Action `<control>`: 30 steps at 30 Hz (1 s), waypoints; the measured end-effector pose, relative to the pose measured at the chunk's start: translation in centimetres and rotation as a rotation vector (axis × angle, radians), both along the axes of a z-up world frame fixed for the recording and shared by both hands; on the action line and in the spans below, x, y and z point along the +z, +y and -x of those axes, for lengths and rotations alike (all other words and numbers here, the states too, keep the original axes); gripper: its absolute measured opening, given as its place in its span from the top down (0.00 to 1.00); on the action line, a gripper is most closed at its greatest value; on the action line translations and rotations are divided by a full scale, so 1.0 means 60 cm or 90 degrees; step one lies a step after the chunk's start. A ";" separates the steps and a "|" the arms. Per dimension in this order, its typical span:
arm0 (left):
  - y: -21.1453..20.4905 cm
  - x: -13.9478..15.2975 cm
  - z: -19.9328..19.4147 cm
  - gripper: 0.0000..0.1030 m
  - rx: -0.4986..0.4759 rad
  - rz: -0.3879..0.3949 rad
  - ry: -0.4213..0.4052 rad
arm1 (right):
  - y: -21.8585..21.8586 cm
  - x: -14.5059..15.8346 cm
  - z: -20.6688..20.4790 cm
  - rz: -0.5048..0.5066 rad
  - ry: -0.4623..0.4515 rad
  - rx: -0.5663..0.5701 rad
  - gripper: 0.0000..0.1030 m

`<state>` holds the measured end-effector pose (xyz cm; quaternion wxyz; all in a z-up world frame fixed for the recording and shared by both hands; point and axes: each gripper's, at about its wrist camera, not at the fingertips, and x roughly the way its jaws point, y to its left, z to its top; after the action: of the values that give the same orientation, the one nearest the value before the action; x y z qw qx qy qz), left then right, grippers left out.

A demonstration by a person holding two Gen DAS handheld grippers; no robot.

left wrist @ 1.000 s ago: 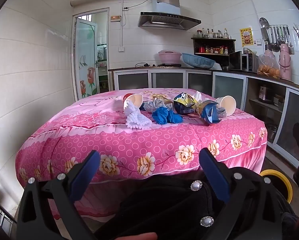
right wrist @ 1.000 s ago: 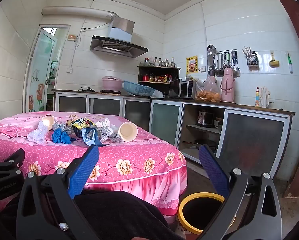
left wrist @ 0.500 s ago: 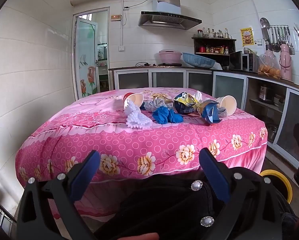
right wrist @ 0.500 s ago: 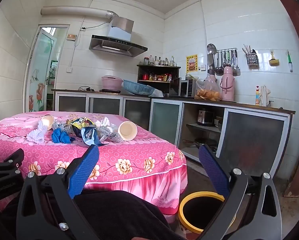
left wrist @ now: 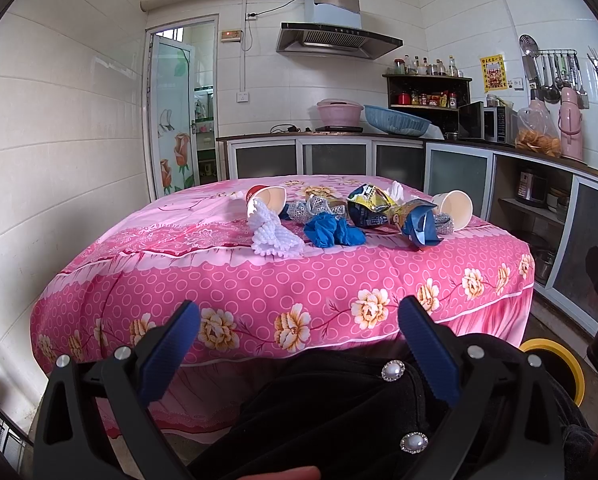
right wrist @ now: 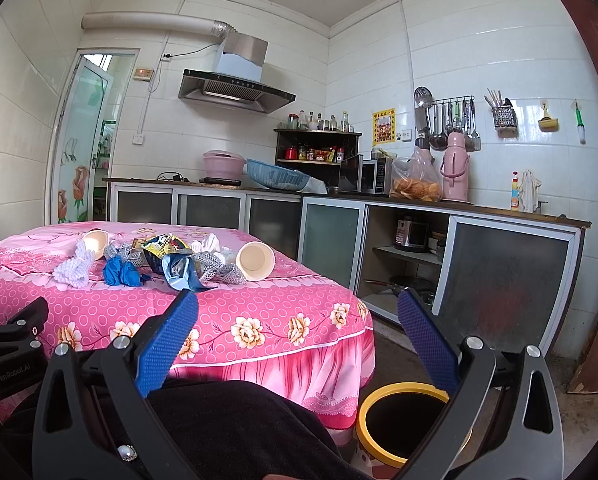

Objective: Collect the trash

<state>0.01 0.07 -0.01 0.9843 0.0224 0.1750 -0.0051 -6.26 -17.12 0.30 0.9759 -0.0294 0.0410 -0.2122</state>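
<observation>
Nearest the cameras, both grippers rest low over a person's lap in dark clothing with pearl buttons. The left gripper has its blue-padded fingers spread wide and holding nothing; the right gripper is likewise released, its fingers wide apart and empty.

Only the right wrist view shows the yellow-rimmed trash bin almost whole, standing on the floor just beside the counter's hanging cloth and low between the right fingers (the left view catches merely a yellow sliver at its right edge). The right view also shows the brown door and the open cabinet with a rice cooker.

Beyond the fingers stands the counter, draped in a pink floral cloth. The trash lies in a loose row on its top, well apart from both grippers: a white knitted scrap, a crumpled blue glove, a tipped red-and-white paper cup, silvery mesh pieces, a yellow-and-blue snack wrapper, a blue foil pouch, and a second paper cup on its side.

Farthest back are the range hood and a glass door painted with roses.
</observation>
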 end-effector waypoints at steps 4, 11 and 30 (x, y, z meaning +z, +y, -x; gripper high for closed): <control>0.000 0.000 0.000 0.07 0.000 0.000 0.000 | 0.000 0.000 0.000 -0.001 0.001 0.000 0.07; 0.000 0.000 -0.001 0.07 0.000 0.000 0.001 | -0.004 -0.001 -0.004 -0.002 0.002 0.000 0.07; 0.000 0.000 -0.001 0.07 0.000 0.000 0.003 | -0.003 -0.017 -0.013 -0.006 0.006 -0.001 0.07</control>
<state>0.08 0.07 -0.01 0.9839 0.0224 0.1772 -0.0049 -5.49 -17.29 -0.71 0.9757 -0.0261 0.0463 -0.2124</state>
